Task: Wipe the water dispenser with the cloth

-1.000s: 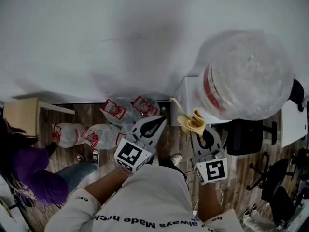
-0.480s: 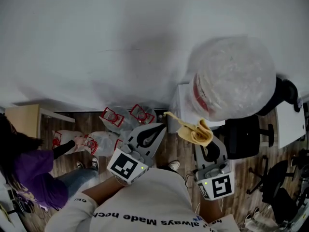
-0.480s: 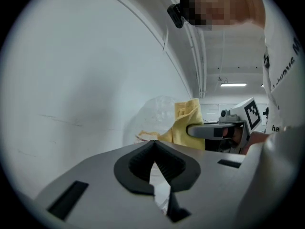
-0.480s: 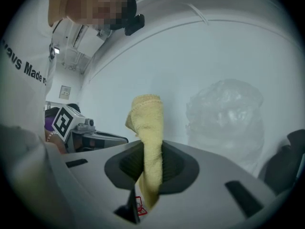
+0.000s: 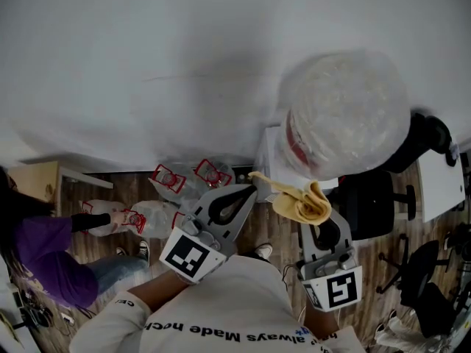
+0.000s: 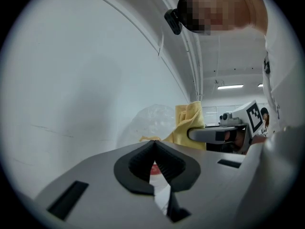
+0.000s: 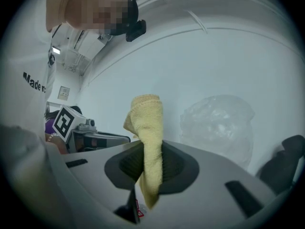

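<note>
Clear plastic bags (image 5: 158, 208) with red labels, on the wood floor below and left of my left gripper's (image 5: 249, 191) jaws. I cannot make out their contents. Large bottle (image 5: 342, 116), wrapped in clear film, seated on top of the white water dispenser (image 5: 271, 151). It is ahead of both pairs of jaws and nearer the right pair. I cannot tell what is in it.

Surroundings: a person's purple sleeve (image 5: 40, 245) and a pale wooden table (image 5: 33, 176), well left of the left jaws. Black office chair (image 5: 375, 204), just right of my right gripper (image 5: 316, 213), beside the dispenser.

Left jaws: closed tip to tip, nothing between them, pointing toward the dispenser's near-left corner.

Right jaws: clamped on the yellow cloth (image 7: 148, 142). It stands up between the pads, folded top above the jaws, short tail hanging below. In the head view it bunches past the jaw tips at the dispenser's front edge. I cannot tell whether it touches.
</note>
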The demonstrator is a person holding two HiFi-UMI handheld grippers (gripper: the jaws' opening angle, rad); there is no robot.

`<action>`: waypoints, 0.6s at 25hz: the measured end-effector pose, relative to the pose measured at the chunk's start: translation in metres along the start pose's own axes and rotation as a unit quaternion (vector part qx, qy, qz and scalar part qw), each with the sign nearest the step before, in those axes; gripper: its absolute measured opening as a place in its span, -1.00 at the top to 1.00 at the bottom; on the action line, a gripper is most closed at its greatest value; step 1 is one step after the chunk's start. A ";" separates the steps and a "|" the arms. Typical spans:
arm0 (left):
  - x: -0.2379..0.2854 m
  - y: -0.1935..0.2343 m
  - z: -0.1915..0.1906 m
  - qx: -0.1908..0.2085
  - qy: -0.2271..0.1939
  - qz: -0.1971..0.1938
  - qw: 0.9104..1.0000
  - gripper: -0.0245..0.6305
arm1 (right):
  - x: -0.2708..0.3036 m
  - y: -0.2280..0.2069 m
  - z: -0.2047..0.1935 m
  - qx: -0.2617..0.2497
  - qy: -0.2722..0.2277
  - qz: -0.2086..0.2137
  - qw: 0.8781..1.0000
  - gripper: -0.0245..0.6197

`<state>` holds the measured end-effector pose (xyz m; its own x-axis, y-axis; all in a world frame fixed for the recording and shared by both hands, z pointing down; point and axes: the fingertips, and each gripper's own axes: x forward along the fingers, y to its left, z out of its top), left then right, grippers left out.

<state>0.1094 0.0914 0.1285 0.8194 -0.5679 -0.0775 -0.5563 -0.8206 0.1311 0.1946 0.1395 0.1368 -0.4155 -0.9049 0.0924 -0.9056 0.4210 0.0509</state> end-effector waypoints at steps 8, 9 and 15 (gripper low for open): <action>0.003 -0.005 0.001 -0.001 -0.006 -0.006 1.000 0.87 | -0.002 -0.003 0.000 0.003 -0.002 -0.003 1.000 0.73; 0.003 -0.005 0.002 -0.001 -0.007 -0.006 1.000 0.87 | -0.001 -0.002 0.000 0.002 -0.002 -0.003 1.000 0.73; 0.001 -0.005 0.000 -0.004 -0.007 -0.005 1.000 0.87 | 0.001 -0.001 0.000 0.003 -0.003 -0.001 1.000 0.73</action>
<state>0.1134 0.0947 0.1282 0.8234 -0.5599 -0.0923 -0.5462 -0.8261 0.1388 0.1956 0.1384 0.1371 -0.4136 -0.9064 0.0861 -0.9071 0.4184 0.0459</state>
